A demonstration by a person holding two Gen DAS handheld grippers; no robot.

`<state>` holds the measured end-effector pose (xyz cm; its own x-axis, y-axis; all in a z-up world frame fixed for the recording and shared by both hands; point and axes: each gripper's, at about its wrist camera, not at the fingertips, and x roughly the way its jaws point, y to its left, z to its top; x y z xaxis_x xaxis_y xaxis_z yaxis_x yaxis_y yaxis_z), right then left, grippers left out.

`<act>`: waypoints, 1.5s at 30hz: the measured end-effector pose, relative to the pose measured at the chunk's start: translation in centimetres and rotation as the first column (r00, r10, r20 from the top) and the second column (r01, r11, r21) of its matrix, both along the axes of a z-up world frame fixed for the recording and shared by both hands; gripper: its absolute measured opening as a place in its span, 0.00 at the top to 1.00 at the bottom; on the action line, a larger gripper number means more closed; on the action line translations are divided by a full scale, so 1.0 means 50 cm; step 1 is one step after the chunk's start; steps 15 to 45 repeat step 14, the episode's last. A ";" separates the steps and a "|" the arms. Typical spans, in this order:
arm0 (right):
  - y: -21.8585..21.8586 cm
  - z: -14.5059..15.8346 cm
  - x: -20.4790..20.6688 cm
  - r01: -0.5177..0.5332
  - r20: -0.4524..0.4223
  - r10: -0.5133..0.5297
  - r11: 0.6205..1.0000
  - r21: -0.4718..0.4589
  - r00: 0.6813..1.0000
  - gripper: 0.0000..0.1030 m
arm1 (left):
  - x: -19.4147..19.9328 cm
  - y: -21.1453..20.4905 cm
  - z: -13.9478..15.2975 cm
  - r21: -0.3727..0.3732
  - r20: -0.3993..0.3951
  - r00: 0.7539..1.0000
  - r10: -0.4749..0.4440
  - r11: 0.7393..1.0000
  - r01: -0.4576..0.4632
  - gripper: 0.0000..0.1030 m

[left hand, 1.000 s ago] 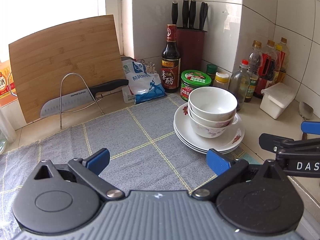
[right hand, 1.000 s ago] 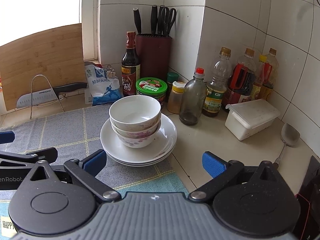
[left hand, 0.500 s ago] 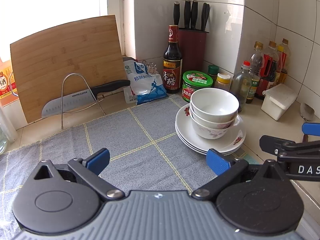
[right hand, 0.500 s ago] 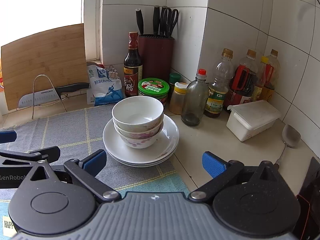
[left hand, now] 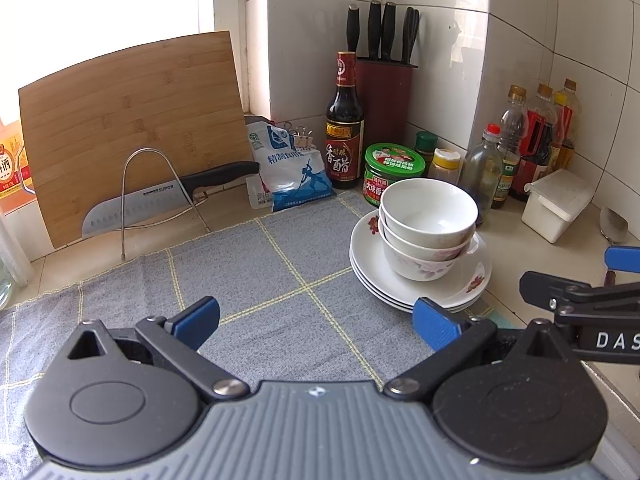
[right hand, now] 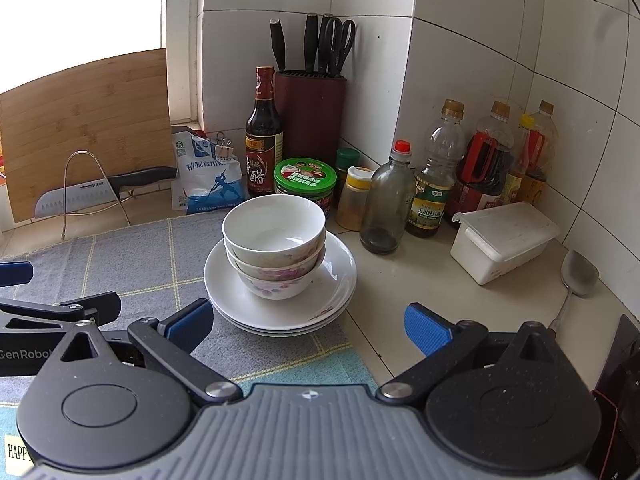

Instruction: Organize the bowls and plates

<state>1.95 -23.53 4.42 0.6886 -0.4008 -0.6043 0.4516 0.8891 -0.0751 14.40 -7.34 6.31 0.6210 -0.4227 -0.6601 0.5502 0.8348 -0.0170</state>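
Three nested white bowls, the lower ones with pink flowers, stand on a stack of white plates at the right edge of a grey checked cloth. My left gripper is open and empty, low over the cloth, left of and nearer than the stack. My right gripper is open and empty, just in front of the plates. Each gripper's fingers show at the edge of the other's view.
Behind the stack stand a green-lidded jar, a vinegar bottle, a knife block, and several oil and sauce bottles. A white lidded box and a metal spoon lie right. A cutting board, knife rack and salt bag stand left.
Both grippers have eased slightly forward and to the left; the stack sits a little further right in both views. Both stay open and empty.
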 end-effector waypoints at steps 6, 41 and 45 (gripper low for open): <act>0.001 0.002 0.003 0.000 -0.001 0.000 1.000 -0.005 1.000 0.00 | 0.001 0.000 0.000 0.000 0.000 1.000 0.002 1.000 -0.002 0.01; 0.004 0.002 0.007 0.000 -0.004 0.000 1.000 -0.008 1.000 0.00 | 0.010 0.000 0.001 0.000 -0.001 1.000 -0.002 1.000 0.002 0.01; 0.004 0.002 0.007 0.000 -0.004 0.000 1.000 -0.008 1.000 0.00 | 0.010 0.000 0.001 0.000 -0.001 1.000 -0.002 1.000 0.002 0.01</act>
